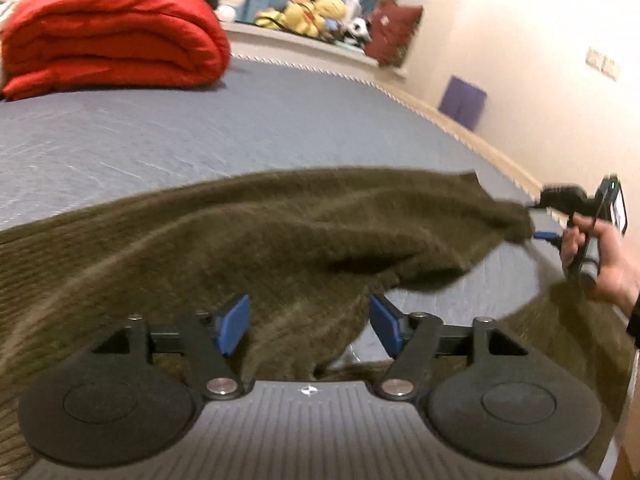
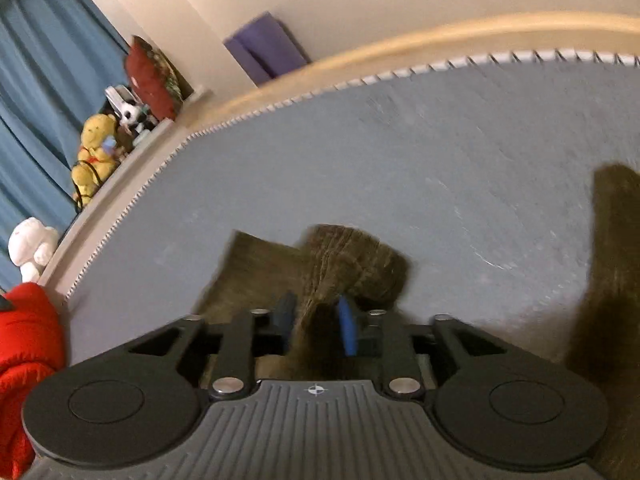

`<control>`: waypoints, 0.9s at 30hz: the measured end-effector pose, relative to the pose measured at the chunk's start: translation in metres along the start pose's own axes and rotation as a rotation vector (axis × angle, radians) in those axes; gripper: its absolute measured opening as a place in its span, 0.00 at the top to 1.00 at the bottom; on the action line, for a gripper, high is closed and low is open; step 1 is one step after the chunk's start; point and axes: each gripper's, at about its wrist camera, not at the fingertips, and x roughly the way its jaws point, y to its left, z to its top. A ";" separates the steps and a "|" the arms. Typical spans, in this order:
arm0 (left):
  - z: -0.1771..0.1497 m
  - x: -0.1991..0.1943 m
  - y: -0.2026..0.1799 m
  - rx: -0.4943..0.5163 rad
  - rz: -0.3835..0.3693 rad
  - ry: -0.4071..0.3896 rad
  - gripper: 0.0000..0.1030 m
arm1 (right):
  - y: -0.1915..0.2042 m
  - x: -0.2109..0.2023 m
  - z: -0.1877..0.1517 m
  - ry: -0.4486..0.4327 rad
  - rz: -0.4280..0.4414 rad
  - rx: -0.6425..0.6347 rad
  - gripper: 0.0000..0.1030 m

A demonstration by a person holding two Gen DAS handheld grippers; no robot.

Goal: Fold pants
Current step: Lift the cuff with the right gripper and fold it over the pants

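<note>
Left wrist view is showing a grey-blue bed (image 1: 200,140) carrying a folded red quilt (image 1: 112,36), with olive pants (image 1: 280,240) lying across it; left tongs (image 1: 308,324) are standing released over them, while right tongs (image 2: 316,320) are grasping a bunched pants corner.

The pants (image 1: 280,240) run off the left and lower edges of the left wrist view, and motion blur smears their ribbed cloth. The right gripper (image 1: 538,222) is blurred at the picture's right edge, and whether its pads press the cloth cannot be told. The person's hand (image 1: 600,260) is cut off at the wrist. In the right wrist view, bunched fabric hides the pads' inner faces. The red blanket (image 2: 24,360) is cut off at the left.
</note>
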 end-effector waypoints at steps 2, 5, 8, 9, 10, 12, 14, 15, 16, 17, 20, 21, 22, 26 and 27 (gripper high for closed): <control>-0.004 0.010 -0.005 0.019 0.010 0.018 0.30 | -0.009 0.008 0.003 0.046 0.040 0.004 0.37; -0.011 0.025 -0.008 0.039 0.024 0.052 0.30 | -0.012 0.020 0.008 0.110 0.092 0.021 0.37; -0.018 0.034 -0.015 0.114 0.075 0.075 0.38 | -0.013 0.025 0.017 0.091 0.071 0.073 0.38; -0.021 0.034 -0.018 0.162 0.103 0.076 0.52 | -0.008 0.028 0.016 0.091 0.062 0.087 0.38; -0.019 0.037 -0.021 0.204 0.138 0.073 0.61 | -0.006 0.031 0.014 0.097 0.046 0.094 0.46; -0.013 0.032 -0.016 0.231 0.178 0.081 0.85 | -0.007 0.037 0.015 0.108 0.010 0.087 0.74; -0.004 0.024 -0.003 0.221 0.221 0.112 0.87 | -0.002 0.033 0.018 0.093 0.018 0.070 0.88; 0.002 0.016 0.004 0.216 0.212 0.116 0.87 | 0.005 0.022 0.020 0.051 0.025 0.042 0.89; 0.006 0.006 0.011 0.216 0.203 0.124 0.87 | 0.008 0.008 0.018 0.003 0.041 0.020 0.89; 0.010 0.000 0.015 0.221 0.205 0.133 0.87 | 0.016 -0.012 0.020 -0.055 0.063 0.002 0.89; 0.011 -0.011 0.023 0.273 0.145 0.210 0.87 | 0.015 -0.039 0.012 -0.103 -0.058 -0.046 0.90; 0.006 -0.009 0.021 0.322 0.122 0.254 0.86 | 0.009 -0.034 0.009 -0.070 -0.148 -0.066 0.90; -0.001 -0.007 0.019 0.367 0.097 0.294 0.85 | -0.002 -0.025 0.005 -0.019 -0.228 -0.067 0.89; 0.004 -0.019 0.022 0.339 0.082 0.267 0.65 | -0.033 -0.019 0.007 0.049 -0.274 0.005 0.85; 0.010 -0.028 0.026 0.307 0.054 0.232 0.64 | -0.029 -0.025 0.008 0.020 -0.288 -0.028 0.82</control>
